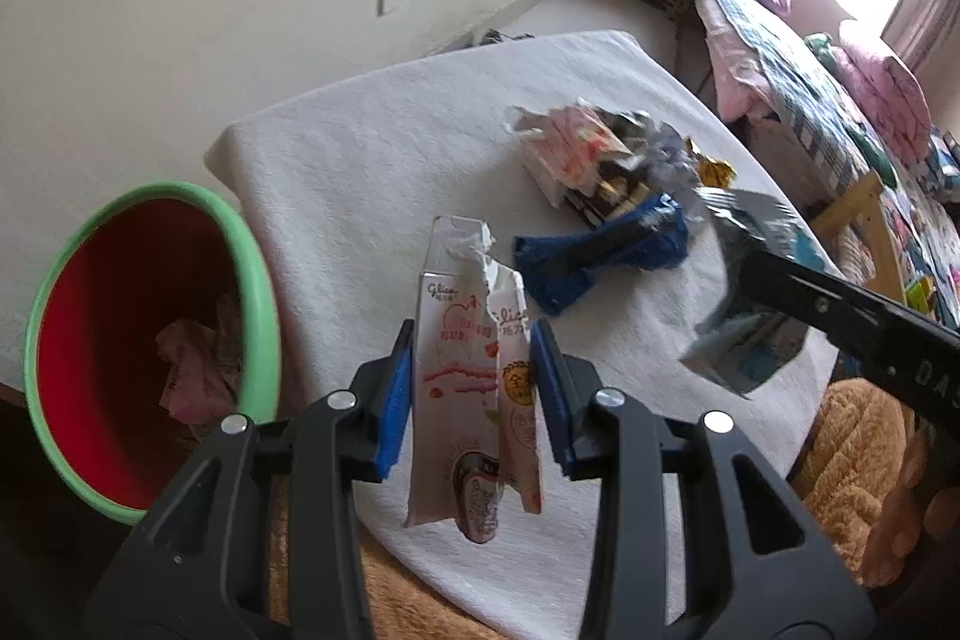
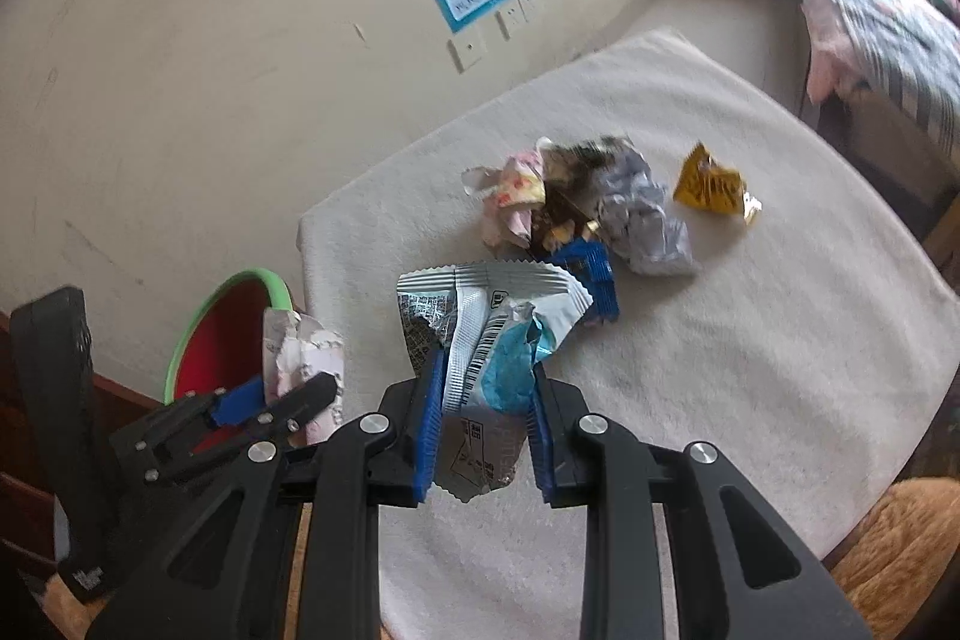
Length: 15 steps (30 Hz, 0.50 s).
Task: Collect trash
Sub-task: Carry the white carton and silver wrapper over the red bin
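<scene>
left gripper (image 1: pixel 474 394): jaws nearly closed, blue pads pinching two flattened white snack wrappers (image 1: pixel 462 400) that hang upright between them, above the near edge of the table.
right gripper (image 2: pixel 483 430): jaws nearly closed, clamped on a crumpled silver-and-blue wrapper (image 2: pixel 486 334), held clear of the cloth.
bin (image 1: pixel 150 340): red inside, green rim, left of the table; crumpled pinkish wrappers already in the bottom.
table (image 1: pixel 372 142): white cloth cover, against the wall.
remaining pile (image 2: pixel 576 214): pink, dark and silver wrappers bunched mid-table, touching each other.
blue wrapper (image 1: pixel 600 250): on the cloth at the near side of the pile.
yellow wrapper (image 2: pixel 711 187): lies alone just right of the pile.
cross-view: each gripper shows in the other's camera, load in its jaws.
</scene>
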Motion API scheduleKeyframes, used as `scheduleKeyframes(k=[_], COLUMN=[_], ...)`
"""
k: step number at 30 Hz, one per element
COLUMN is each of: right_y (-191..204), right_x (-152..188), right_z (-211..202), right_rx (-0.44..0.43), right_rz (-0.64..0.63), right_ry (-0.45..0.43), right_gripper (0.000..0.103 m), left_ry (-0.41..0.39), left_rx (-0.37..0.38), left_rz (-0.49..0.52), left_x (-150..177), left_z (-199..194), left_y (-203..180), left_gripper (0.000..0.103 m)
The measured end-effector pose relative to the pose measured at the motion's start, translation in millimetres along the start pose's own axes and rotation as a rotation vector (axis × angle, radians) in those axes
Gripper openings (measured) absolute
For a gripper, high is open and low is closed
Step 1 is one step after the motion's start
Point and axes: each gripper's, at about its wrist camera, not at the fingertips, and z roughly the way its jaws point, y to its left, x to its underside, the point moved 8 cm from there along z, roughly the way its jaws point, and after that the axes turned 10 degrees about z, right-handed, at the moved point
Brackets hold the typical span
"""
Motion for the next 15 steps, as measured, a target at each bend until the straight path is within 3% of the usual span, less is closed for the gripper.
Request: scheduleKeyframes(k=[15], right_y=[6.9], right_x=[4.2], right_z=[5.0], right_rx=[-0.003], right_rz=[-0.026], right_ry=[0.018], right_gripper=[0.025], left_ry=[0.015], left_rx=[-0.073], left_rz=[-0.101], left_x=[17.8], left_z=[-4.0], left_y=[55.8], left_gripper=[0.036])
